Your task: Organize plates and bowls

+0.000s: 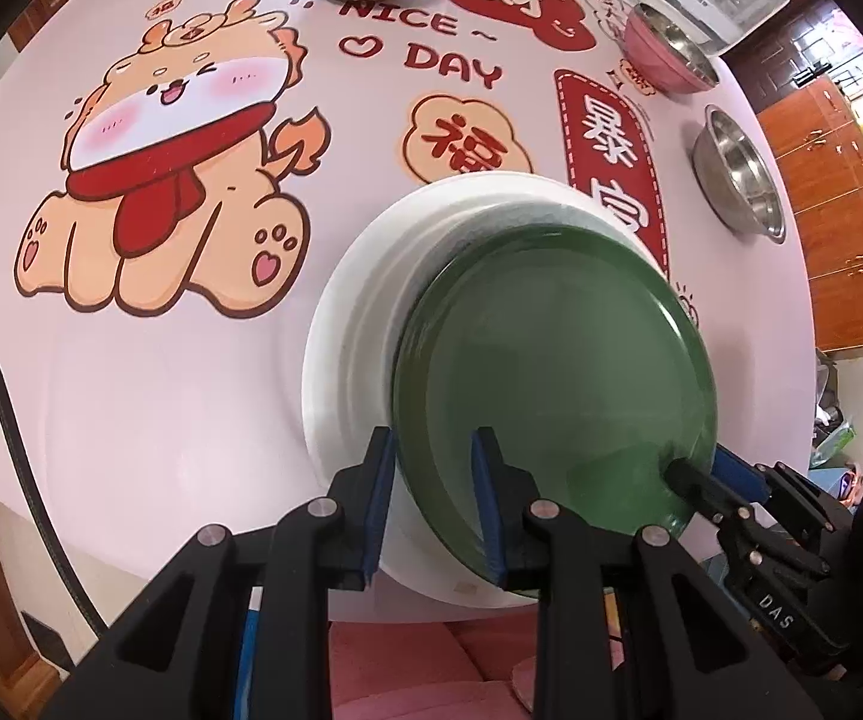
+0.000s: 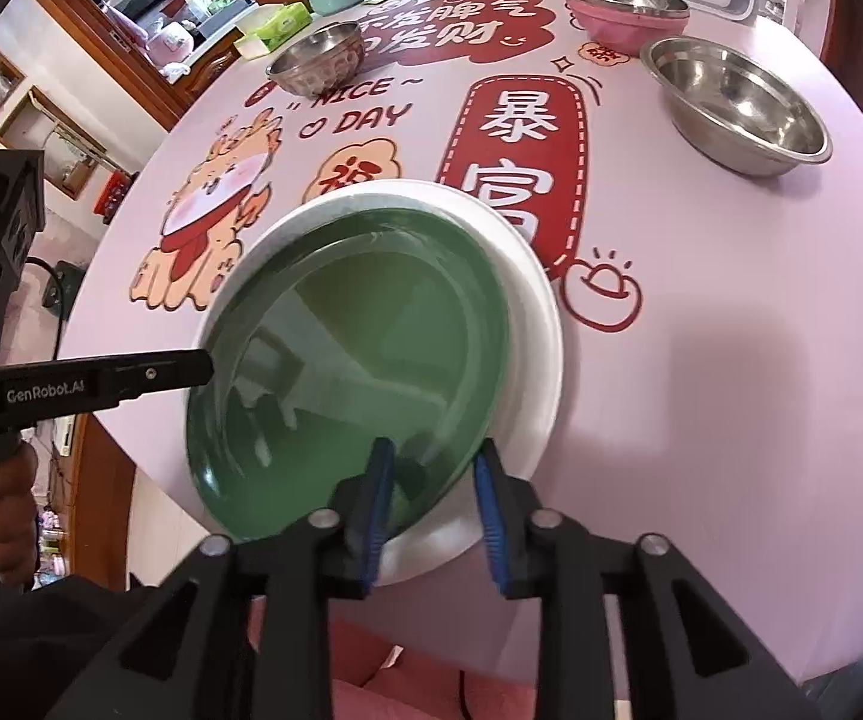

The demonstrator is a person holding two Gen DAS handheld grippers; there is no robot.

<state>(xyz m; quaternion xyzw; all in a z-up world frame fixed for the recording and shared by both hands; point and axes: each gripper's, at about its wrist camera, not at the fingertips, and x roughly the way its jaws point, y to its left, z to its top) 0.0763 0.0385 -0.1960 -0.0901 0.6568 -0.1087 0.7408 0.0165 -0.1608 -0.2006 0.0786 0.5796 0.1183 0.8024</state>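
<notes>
I have the green plate (image 2: pixel 347 372) resting on the white plate (image 2: pixel 542 324) near the tabletop's (image 2: pixel 701 360) front edge; left tongs (image 1: pixel 431 480) clamp its rim, right tongs (image 2: pixel 431 480) straddle it slackly; three bowls, I judge, remain unstacked.

A: Where is the table (image 2: pixel 731 360) free in the right wrist view?

B: At right and lower right, beside the stacked green plate (image 2: pixel 359 360) and white plate (image 2: pixel 542 360).

A: What blocks passage?

B: The large steel bowl (image 2: pixel 737 102) and pink bowl (image 2: pixel 626 15) at upper right, a small steel bowl (image 2: pixel 317 63) at top centre, and the left gripper (image 2: pixel 206 366) at the plates' left rim.
</notes>
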